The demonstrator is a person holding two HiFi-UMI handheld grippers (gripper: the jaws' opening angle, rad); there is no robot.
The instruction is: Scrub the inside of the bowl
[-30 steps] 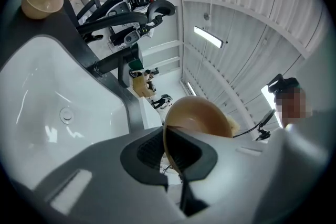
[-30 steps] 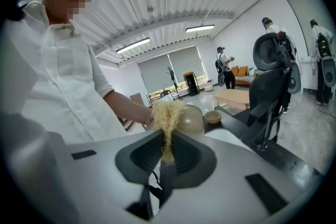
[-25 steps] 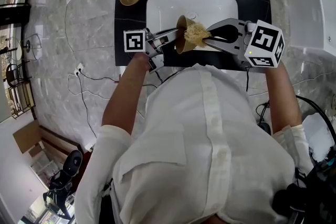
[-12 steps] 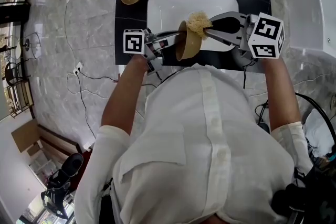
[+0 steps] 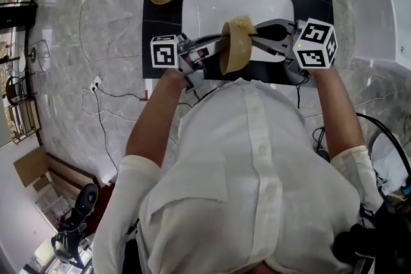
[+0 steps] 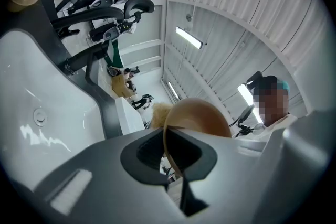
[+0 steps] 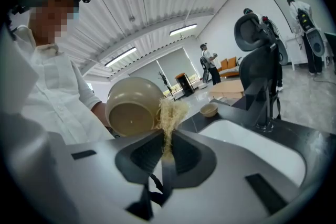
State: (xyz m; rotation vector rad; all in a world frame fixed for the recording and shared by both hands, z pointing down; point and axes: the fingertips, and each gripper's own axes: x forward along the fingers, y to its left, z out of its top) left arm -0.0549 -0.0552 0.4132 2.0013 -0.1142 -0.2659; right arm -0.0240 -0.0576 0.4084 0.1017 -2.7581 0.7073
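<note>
While bowl [image 5: 234, 51] lies tilted, scrubber [image 5: 243, 23] at rim

Head view: bright, even, sharp. White sink [image 5: 205, 9] sits close to washed out against the black worktop [image 5: 157, 25]. Gripper views: heavy fisheye bend, straight lines bow, black vignette at the corners. Light comes from ceiling strip lamps [image 6: 188, 38], blown to white. Glare streaks on sink wall, left gripper view. Right gripper view: bowl [image 7: 134, 107] and scrubber [image 7: 170, 113] crisp, fingers [image 7: 191, 157] near the lens slightly soft.
</note>
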